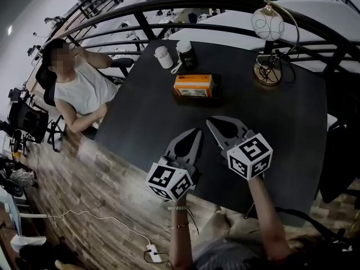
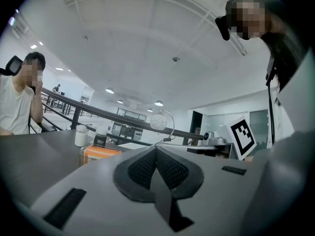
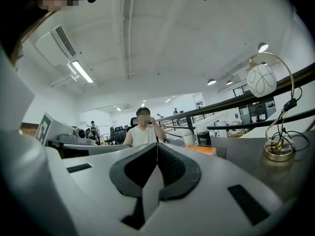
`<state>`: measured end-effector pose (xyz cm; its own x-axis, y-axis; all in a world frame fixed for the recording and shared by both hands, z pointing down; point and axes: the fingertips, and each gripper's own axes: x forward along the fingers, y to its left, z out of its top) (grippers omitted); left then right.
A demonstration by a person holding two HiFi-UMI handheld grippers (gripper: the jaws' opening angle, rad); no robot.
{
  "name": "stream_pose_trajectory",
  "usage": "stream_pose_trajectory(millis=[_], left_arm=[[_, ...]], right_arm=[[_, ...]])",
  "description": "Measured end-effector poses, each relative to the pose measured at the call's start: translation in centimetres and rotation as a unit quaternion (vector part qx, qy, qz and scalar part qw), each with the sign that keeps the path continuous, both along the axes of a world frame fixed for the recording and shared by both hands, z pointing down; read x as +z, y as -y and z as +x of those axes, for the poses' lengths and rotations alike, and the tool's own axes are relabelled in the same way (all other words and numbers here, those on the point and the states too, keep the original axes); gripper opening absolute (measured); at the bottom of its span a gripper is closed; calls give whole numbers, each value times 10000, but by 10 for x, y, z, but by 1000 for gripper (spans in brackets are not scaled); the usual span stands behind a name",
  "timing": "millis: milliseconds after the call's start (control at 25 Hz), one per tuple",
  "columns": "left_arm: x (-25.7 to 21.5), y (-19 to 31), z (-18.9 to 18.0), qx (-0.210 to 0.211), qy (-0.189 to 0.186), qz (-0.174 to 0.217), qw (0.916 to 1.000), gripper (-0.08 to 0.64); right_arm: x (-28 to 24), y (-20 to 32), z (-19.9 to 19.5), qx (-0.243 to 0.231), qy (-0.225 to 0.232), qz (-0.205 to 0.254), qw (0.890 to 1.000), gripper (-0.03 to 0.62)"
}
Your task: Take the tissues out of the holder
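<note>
while both hang over the near part of the dark table [image 1: 281, 122], the left gripper [image 1: 197, 131] and the right gripper [image 1: 209, 120] have their jaws pressed together, with nothing between them. the orange tissue pack [image 1: 193, 85] sits in its dark holder [image 1: 196, 100] toward the far middle of the table, well apart from both tips (the tabletop lies between). just beyond it stand a white cup [image 1: 163, 57] and a dark bottle [image 1: 187, 54]. a globe lamp [image 1: 269, 26] stands at the far right, and a person [image 1: 79, 86] sits at the table's left edge.

Left tool [image 1: 193, 133] and right tool [image 1: 212, 122], jaws closed, empty, side by side.
</note>
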<state>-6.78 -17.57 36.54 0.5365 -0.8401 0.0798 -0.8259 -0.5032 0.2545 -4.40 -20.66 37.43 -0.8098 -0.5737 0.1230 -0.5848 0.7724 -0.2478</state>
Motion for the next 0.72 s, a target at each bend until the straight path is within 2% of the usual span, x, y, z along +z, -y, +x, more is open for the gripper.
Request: stream_pose_trajectory(millis=[160, 400, 600, 720], left_arm=[[4, 11, -2, 10, 23, -54, 10000, 8], [15, 28, -9, 142, 61, -193, 9997, 8], [27, 47, -17, 530, 81, -323, 9980, 8], [32, 57, -25, 822, 112, -415, 9957, 8]], right_arm=[[6, 10, 1, 31, 96, -94, 9999, 14], [18, 19, 3, 75, 12, -224, 9997, 14], [25, 39, -3, 110, -329, -236, 9991, 14], [25, 49, -14, 91, -736, -167, 9971, 14]])
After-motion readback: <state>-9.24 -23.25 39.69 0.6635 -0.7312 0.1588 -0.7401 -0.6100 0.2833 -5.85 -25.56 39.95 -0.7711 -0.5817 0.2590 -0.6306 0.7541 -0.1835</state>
